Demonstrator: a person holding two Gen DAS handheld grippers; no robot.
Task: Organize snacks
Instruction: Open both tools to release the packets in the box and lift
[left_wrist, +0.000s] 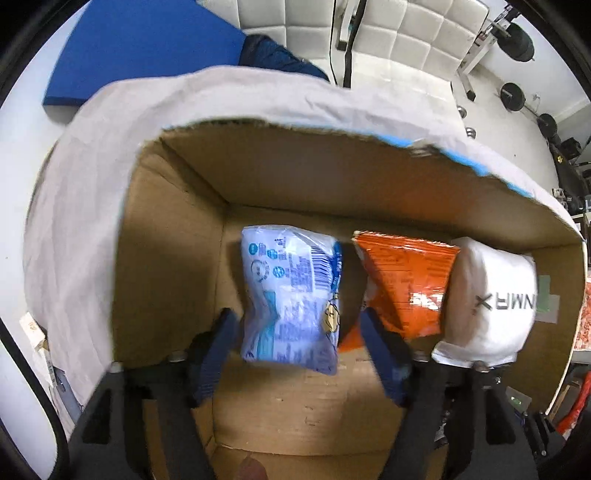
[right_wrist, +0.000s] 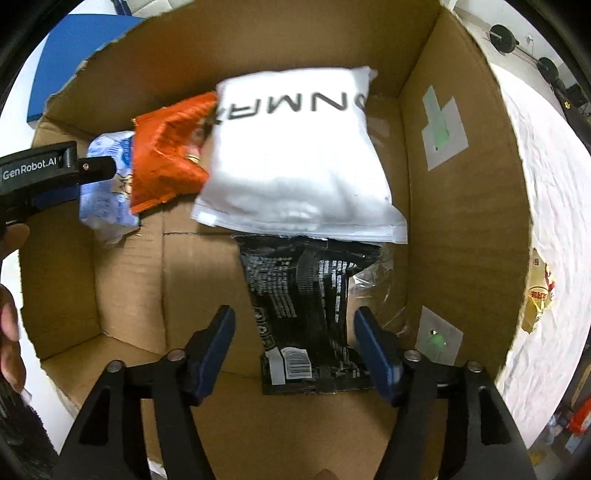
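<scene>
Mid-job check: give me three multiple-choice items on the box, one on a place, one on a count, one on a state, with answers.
1. Where does the orange packet lie in the cardboard box?
A. between the blue-white packet and the white pouch
B. outside the box
C. under the black packet

2. How many packets are in the box?
A. two
B. four
C. six

3. How do the right tongs stand?
A. shut on the white pouch
B. open, fingers either side of the black packet
C. out of view

Answers:
1 A, it sits between those two along the far wall.
2 B, blue-white, orange, white and black show in the right wrist view.
3 B, gaps show between both pads and the packet.
</scene>
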